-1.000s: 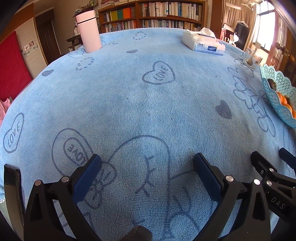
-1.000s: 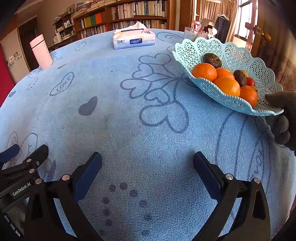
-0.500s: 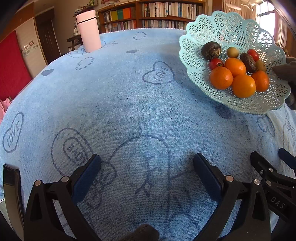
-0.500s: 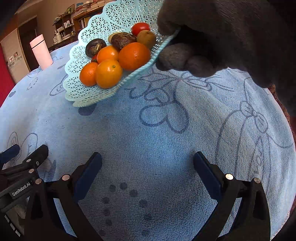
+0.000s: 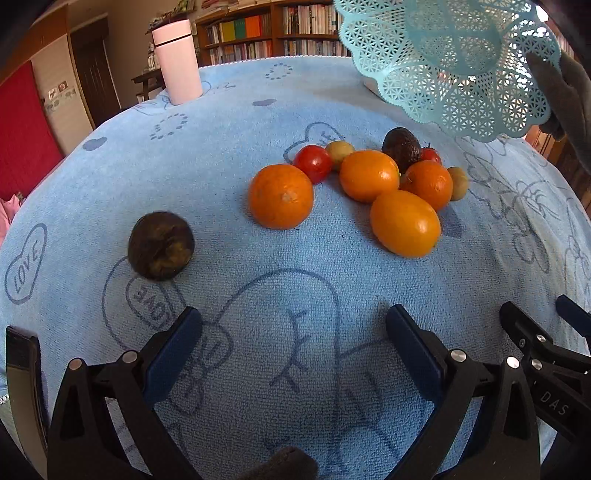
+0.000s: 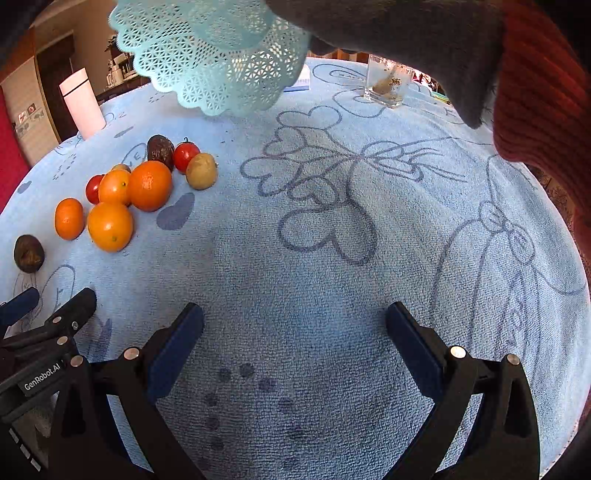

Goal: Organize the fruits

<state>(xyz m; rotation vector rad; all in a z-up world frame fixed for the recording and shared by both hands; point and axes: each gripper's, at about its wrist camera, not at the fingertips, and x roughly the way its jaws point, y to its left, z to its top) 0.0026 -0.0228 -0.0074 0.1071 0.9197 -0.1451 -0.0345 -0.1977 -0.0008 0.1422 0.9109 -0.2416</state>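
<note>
Lettering "GenRobot.AI" marks left gripper, "LOVE" hearts dot tablecloth; both grippers' fingers spread, empty

Tabletop covered by a light blue cloth, printed with hearts, bows and "LOVE" marks. Pink flask upright near the far left edge; white lid, pale body. Clear glass upright near the far right edge, something brownish inside, contents unclear. Bookshelf past the far edge, packed with books, some spines bright. Dark door left of it. Red panel beyond the left edge.
</note>
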